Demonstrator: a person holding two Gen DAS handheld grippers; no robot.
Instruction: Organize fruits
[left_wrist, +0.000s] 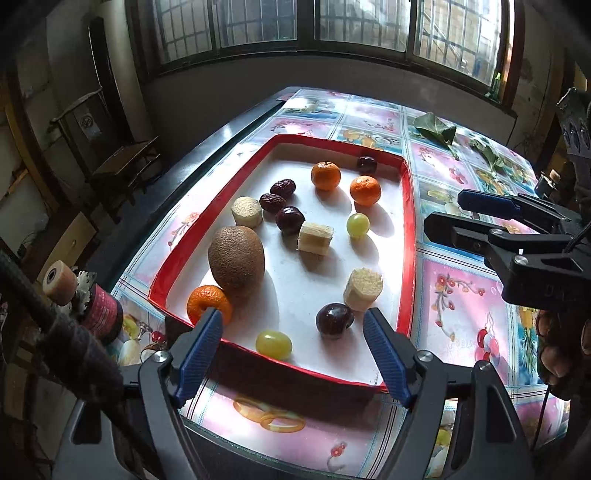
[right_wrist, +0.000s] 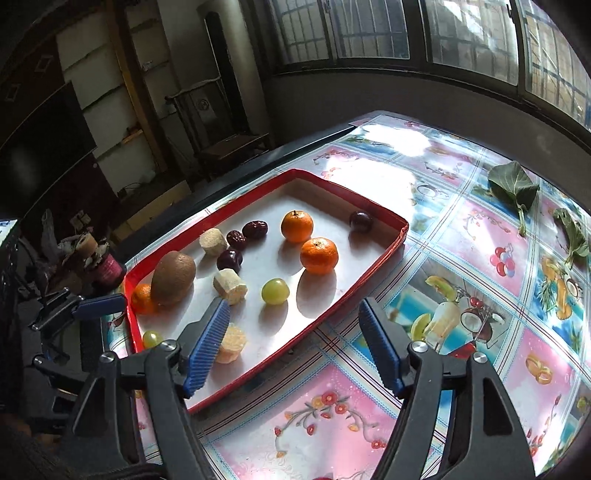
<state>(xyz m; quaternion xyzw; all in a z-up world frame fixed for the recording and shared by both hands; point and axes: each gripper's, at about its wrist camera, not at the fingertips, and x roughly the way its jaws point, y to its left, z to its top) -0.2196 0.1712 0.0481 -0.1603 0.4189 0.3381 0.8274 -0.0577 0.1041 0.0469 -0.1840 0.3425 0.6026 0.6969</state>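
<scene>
Both hand-held grippers, left (left_wrist: 293, 325) and right (right_wrist: 293, 317), are open and empty. The fruits lie scattered in the red tray (left_wrist: 406, 236) on the desk (left_wrist: 458, 295). From the left hand-held gripper, the dark cherry (left_wrist: 334, 319) sits at 12 o'clock; close on it gently.

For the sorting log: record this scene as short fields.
tray: red-rimmed tray on the patterned table
oranges: three, one beside the kiwi
grapes: two green, one at the near rim
dark fruits: several, scattered
pale chunks: three
left gripper: open, empty
right gripper: open, empty
off tray: leaves
</scene>
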